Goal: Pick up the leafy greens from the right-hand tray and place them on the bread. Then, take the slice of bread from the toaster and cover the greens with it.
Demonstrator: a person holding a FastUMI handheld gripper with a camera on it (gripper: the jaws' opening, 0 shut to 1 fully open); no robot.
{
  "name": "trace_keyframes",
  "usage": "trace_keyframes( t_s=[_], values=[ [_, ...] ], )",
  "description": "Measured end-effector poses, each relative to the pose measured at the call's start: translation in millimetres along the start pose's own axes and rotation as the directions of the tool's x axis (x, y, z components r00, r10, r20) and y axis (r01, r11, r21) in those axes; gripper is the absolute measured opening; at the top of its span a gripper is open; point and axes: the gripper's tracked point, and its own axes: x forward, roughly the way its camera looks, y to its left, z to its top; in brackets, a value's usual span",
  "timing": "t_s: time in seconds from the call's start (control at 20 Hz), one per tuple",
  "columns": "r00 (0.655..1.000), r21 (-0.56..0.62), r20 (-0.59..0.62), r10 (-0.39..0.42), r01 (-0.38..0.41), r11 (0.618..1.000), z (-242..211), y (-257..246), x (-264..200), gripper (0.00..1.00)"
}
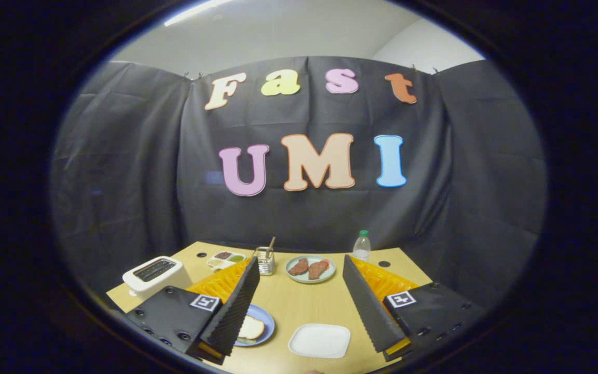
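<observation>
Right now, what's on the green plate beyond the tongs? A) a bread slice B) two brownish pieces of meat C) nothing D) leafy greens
B: the green plate, beyond the open tongs, holds two brownish meat pieces; the bread lies on the blue plate by the left finger.

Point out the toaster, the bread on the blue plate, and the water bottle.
toaster (154, 275): gripper view, on its white top beside the slots.
bread (252, 328): gripper view, on the slice's pale face, beside the left finger.
water bottle (362, 246): gripper view, on its clear body below the green cap.
</observation>
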Motion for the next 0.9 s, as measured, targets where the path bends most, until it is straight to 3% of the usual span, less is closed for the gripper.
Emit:
trace_keyframes(
  t_s=[0.35, 0.9],
  values=[
    [0.991, 0.002, 0.088, -0.099, 0.099, 0.995, 18, -42, -37, 1.00],
    [0.987, 0.013, 0.112, -0.114, 0.113, 0.994, 25, -50, -42, 1.00]
  ],
)
